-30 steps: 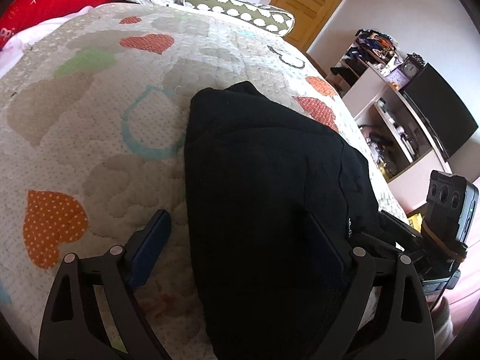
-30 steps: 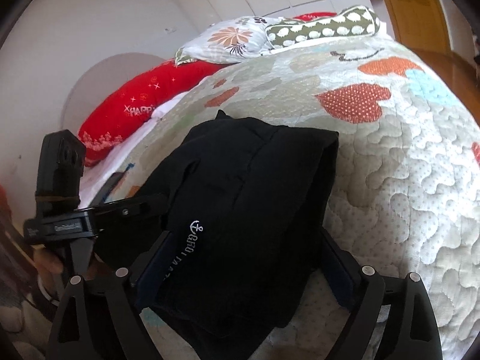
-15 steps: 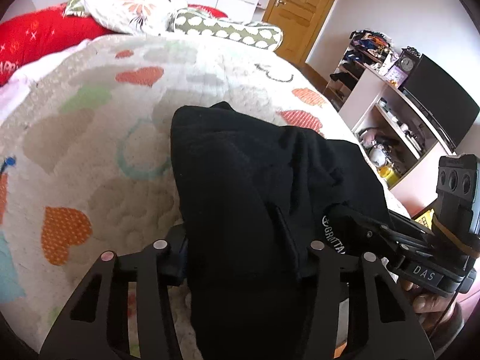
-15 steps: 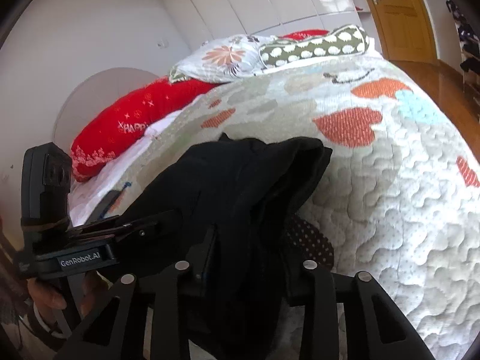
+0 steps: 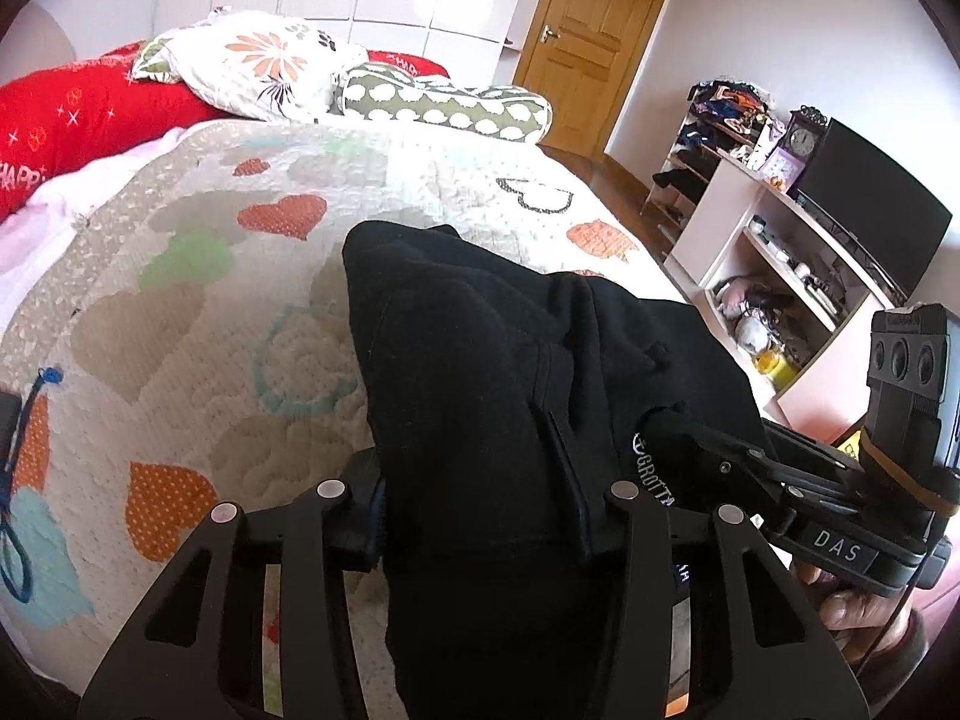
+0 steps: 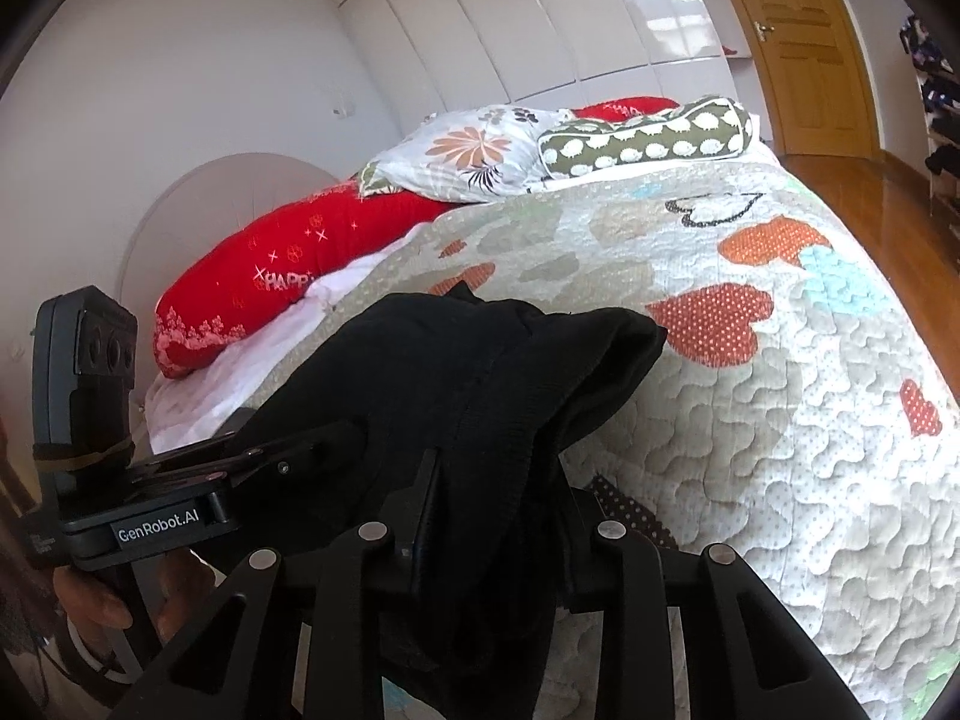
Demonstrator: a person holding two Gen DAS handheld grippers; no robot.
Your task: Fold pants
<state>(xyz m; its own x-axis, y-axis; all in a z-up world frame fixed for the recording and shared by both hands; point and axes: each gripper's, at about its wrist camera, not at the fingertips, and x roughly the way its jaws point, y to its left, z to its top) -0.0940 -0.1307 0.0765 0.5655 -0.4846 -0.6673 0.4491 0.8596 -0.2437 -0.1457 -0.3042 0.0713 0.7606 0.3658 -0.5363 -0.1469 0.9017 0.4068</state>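
Black pants (image 5: pixel 480 330) lie bunched on the heart-patterned quilt (image 5: pixel 198 312), their near edge lifted off it. My left gripper (image 5: pixel 480 498) has its jaws closing, with the pants' left part pinched between the pads. In the right wrist view the same pants (image 6: pixel 468 360) hang between the closing jaws of my right gripper (image 6: pixel 495 510), which grips the edge with the white logo. Each view shows the other gripper clamped on the cloth: the right gripper (image 5: pixel 720 468) and the left gripper (image 6: pixel 288 450). A hand (image 5: pixel 852 600) holds each handle.
Red, floral and green-dotted pillows (image 5: pixel 264 60) line the head of the bed. A shelf unit with a black screen (image 5: pixel 870 210) stands to the bed's right, with a wooden door (image 5: pixel 594 42) behind. The quilt (image 6: pixel 780 450) stretches beyond the pants.
Both grippers went from wide open around the pants' near edge to closed on the cloth. They then rose, lifting that edge off the quilt and bunching the fabric.
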